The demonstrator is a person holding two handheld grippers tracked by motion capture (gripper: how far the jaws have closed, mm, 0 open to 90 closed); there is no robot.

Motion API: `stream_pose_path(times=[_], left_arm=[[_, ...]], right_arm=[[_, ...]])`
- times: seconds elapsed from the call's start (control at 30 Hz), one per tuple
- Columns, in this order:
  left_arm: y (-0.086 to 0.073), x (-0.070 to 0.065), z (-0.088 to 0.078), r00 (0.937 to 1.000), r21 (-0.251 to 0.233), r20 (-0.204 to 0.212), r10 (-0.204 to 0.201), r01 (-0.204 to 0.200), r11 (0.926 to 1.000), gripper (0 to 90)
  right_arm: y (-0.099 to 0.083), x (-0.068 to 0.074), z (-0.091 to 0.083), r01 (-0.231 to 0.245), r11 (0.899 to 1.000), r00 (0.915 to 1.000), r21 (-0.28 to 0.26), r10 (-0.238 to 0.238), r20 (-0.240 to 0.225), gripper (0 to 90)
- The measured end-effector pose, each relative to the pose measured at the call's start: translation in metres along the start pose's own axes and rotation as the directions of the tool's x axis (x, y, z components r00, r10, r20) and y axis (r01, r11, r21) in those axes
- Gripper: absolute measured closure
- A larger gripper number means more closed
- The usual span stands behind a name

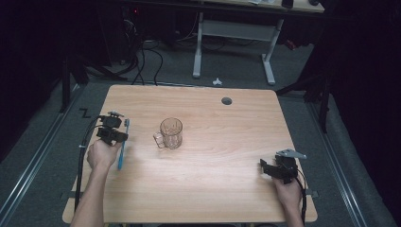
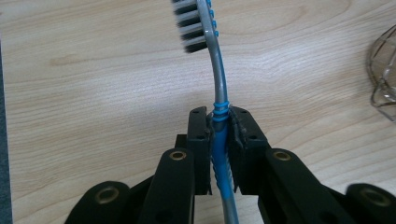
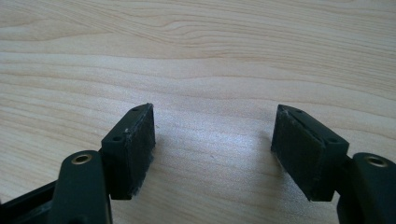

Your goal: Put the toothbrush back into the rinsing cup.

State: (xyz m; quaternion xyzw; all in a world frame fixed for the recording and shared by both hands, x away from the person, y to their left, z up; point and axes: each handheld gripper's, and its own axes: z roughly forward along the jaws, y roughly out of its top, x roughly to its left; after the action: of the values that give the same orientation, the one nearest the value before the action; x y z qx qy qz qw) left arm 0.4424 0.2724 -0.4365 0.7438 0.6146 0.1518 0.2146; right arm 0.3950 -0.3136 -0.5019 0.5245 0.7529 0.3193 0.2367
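Two grippers showed in the high view: the left gripper (image 1: 113, 130) held a toothbrush (image 1: 124, 142) above the worktop (image 1: 222, 142) left of a glass mug (image 1: 170, 133), likely its destination, while the right gripper (image 1: 278, 169) idled well apart. In the left gripper view, fingers (image 2: 201, 140) clenched the blue-and-grey handle, bristles pointing away. In the right gripper view, fingers (image 3: 133, 144) stood released over bare wood.

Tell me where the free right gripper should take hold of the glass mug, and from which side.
Grip the glass mug across its upright body, coming in level from the right gripper's side. Its handle sticks out toward the left gripper, which holds the toothbrush, so the right wall is bare; the open fingers probably span it.
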Motion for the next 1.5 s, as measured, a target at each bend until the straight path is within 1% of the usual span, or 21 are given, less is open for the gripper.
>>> stream_pose_path(times=[0.13,0.27,0.4,0.43,0.73,0.87,0.97,1.03,1.2,1.5], left_arm=[[-0.001,-0.005,-0.006,0.9999,-0.016,0.007,0.013,-0.013,0.9998,79.5],[-0.002,-0.01,-0.012,0.9995,-0.043,0.021,0.023,-0.022,0.9989,79.6],[-0.003,-0.014,-0.018,0.9989,-0.072,0.038,0.028,-0.025,0.9971,79.6],[-0.003,-0.016,-0.021,0.9984,-0.083,0.044,0.034,-0.03,0.9961,79.6],[-0.006,-0.023,-0.032,0.9965,-0.122,0.069,0.048,-0.039,0.9917,79.6],[-0.008,-0.027,-0.036,0.9952,-0.134,0.076,0.063,-0.052,0.9897,79.6],[-0.008,-0.03,-0.039,0.9942,-0.148,0.084,0.068,-0.055,0.9875,79.6],[-0.007,-0.032,-0.041,0.9941,-0.152,0.08,0.073,-0.061,0.9866,79.6],[-0.005,-0.038,-0.046,0.9919,-0.168,0.084,0.095,-0.08,0.9825,79.6],[-0.002,-0.048,-0.05,0.9885,-0.187,0.09,0.121,-0.103,0.9769,79.6]], right_arm=[[0.0,0.0,0.0,0.001,1.0,1.0,0.0,-0.001,0.0,30.5],[0.0,0.0,0.0,0.0,1.0,1.0,0.0,0.0,0.0,30.5],[0.0,0.0,0.0,0.0,1.0,1.0,0.0,0.0,0.0,30.5],[0.0,0.0,0.0,0.0,1.0,1.0,0.0,0.0,0.0,30.5],[0.0,0.0,0.0,0.0,1.0,1.0,0.0,0.0,0.0,30.5],[0.0,0.0,0.0,0.0,1.0,1.0,0.0,0.0,0.0,30.5],[0.0,0.0,0.0,0.0,1.0,1.0,0.0,0.0,0.0,30.5],[0.0,0.0,0.0,-0.001,1.0,1.0,0.001,0.001,0.0,30.5],[0.0,0.0,0.0,0.0,1.0,1.0,0.0,0.0,0.0,30.5],[0.0,0.0,0.0,0.0,1.0,1.0,0.0,0.0,0.0,30.5]])
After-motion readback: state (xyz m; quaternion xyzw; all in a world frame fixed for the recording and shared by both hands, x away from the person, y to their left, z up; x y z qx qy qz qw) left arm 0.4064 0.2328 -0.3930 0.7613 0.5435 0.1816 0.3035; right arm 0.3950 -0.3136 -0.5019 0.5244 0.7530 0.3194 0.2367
